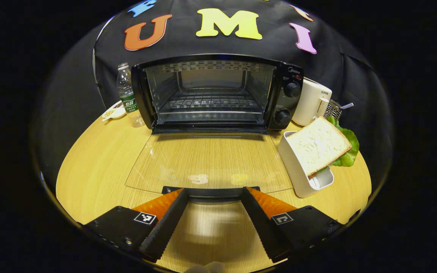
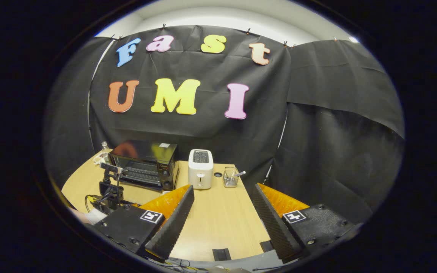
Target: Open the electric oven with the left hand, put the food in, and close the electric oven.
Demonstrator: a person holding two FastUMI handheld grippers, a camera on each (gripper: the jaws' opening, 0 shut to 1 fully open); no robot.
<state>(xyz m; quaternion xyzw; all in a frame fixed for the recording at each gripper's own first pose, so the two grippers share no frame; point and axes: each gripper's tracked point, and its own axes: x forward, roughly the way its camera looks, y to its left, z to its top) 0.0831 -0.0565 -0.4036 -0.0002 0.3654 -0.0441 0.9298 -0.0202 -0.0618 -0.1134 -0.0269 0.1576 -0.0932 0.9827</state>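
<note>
Glossy glass oven door (image 1: 209,161), matt wood-grain table (image 1: 97,167), metal rack (image 1: 209,101)

Bright overhead light, glare on the glass door (image 1: 207,163), fisheye-warped edges.

On the surface (image 1: 101,167) stands one oven (image 1: 218,93), its one glass door (image 1: 207,163) folded down flat and one wire rack (image 1: 209,101) inside, with two knobs (image 1: 291,90) on its front panel. There is one toaster (image 1: 311,102), one water bottle (image 1: 127,94), one small dish (image 1: 114,111), one wire basket (image 2: 230,177), and one white holder (image 1: 302,170) carrying what looks like a single sandwich (image 1: 319,146).
</note>
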